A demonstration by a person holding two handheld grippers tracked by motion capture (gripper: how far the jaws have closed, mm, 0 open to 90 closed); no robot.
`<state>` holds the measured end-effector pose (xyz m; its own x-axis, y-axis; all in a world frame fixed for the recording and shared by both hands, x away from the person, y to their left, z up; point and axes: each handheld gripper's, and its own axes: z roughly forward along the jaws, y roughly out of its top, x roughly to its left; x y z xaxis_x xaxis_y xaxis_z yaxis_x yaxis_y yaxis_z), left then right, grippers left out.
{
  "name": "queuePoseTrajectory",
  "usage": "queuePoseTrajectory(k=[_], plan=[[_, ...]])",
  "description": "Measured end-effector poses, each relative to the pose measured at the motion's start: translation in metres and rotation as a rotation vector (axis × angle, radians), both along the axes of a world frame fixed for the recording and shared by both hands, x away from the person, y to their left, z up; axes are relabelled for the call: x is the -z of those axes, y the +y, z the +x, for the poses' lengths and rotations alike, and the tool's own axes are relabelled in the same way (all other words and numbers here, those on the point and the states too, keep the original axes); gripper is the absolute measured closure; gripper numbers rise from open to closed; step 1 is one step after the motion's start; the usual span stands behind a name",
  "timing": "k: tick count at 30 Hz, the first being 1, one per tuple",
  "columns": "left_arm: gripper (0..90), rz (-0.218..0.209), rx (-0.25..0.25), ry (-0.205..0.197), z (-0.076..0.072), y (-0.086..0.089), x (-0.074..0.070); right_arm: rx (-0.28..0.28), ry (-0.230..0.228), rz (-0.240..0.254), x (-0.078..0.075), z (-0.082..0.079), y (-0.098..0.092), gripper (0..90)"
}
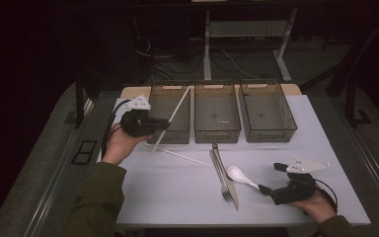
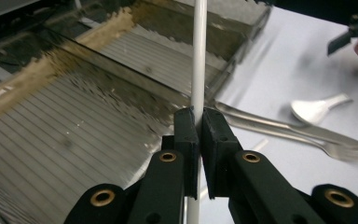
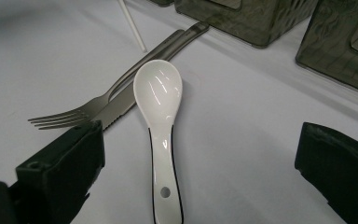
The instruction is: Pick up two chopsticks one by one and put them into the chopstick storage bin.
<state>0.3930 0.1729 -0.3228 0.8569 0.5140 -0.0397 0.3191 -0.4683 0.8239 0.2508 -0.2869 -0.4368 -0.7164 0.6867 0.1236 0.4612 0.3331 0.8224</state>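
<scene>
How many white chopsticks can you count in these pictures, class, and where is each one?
2. One chopstick is held in the left gripper, slanting up over the leftmost basket. The other chopstick lies flat on the table, in front of that basket, left of the fork.

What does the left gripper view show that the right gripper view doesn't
Left gripper view: the left gripper shut on a white chopstick above a mesh basket.

Right gripper view: the right gripper with jaws open either side of the white spoon, and the knife's serrated edge.

Both: spoon, fork, knife, white table.
</scene>
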Motion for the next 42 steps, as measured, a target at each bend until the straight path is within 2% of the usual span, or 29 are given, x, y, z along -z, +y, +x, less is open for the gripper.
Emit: queuePoseTrajectory(k=[8, 13, 15, 21, 23, 27, 30, 33, 42], plan=[[84.3, -0.016, -0.043, -0.054, 0.031, 0.000, -0.025, 0.002, -0.003, 0.002, 0.000, 0.000, -0.001, 1.4], [84.3, -0.020, -0.075, -0.066, 0.049, -0.001, -0.029, 0.002, -0.001, 0.003, 0.000, 0.000, -0.001, 1.4], [84.2, -0.021, -0.096, -0.052, 0.058, -0.001, -0.026, 0.002, -0.001, 0.003, 0.000, 0.000, -0.001, 1.4], [84.2, 0.039, -0.157, 0.012, 0.078, 0.003, -0.006, 0.004, 0.000, 0.004, -0.001, -0.001, -0.001, 1.4], [84.2, 0.044, -0.179, 0.037, 0.082, 0.004, 0.002, 0.004, 0.000, 0.004, -0.001, -0.001, -0.001, 1.4], [84.2, 0.060, -0.187, 0.087, 0.088, 0.005, 0.017, 0.002, 0.000, 0.004, -0.001, -0.001, -0.001, 1.4], [84.2, 0.097, -0.193, 0.121, 0.090, 0.003, 0.028, 0.002, 0.002, 0.004, -0.001, -0.001, -0.001, 1.4], [84.2, 0.092, -0.213, 0.140, 0.091, 0.004, 0.037, 0.000, -0.001, 0.004, 0.000, -0.001, -0.001, 1.4], [84.0, 0.122, -0.239, 0.168, 0.097, 0.003, 0.054, 0.000, -0.003, 0.004, -0.001, -0.001, -0.001, 1.4]])
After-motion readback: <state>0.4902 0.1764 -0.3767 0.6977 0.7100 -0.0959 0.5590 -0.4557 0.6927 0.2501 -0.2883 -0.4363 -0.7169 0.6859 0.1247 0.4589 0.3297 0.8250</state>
